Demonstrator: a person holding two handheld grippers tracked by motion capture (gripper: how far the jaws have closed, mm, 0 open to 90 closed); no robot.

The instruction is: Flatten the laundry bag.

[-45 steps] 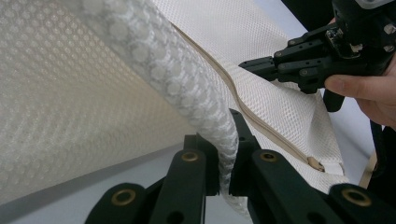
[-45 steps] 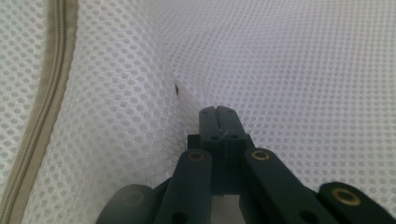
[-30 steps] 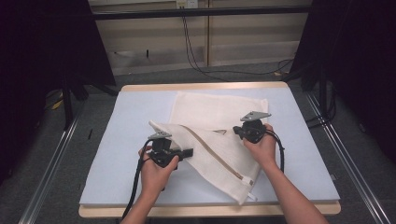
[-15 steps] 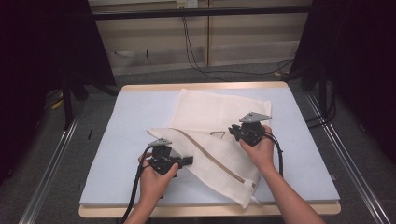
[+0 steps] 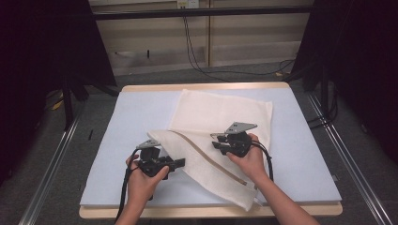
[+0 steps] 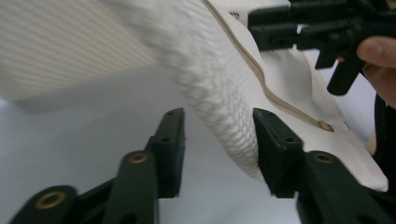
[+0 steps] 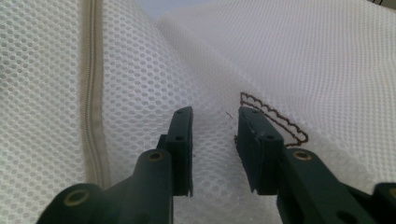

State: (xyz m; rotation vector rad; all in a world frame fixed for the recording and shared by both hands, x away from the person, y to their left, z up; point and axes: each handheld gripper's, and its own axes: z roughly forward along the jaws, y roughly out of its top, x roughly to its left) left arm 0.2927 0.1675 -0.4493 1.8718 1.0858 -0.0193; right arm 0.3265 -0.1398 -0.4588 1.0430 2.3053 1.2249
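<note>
Both grippers are letting go now — my left gripper (image 5: 180, 162) and right gripper (image 5: 217, 140) have just been opening, jaws parted, the mesh bag (image 5: 220, 123) lying folded on the table (image 5: 122, 122) instead of pinched.

Left tongs (image 5: 179, 162) have just been opening, jaws parted; right tongs (image 5: 215, 140) likewise, gap narrower.

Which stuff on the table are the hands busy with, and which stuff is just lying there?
In use:
- cream mesh bag with a tan zipper, folded over
- left tool, jaws just opening, fold of mesh between them
- right tool, jaws just opening over the mesh

Just there:
- pale blue table mat
- black cables on the floor behind
</note>
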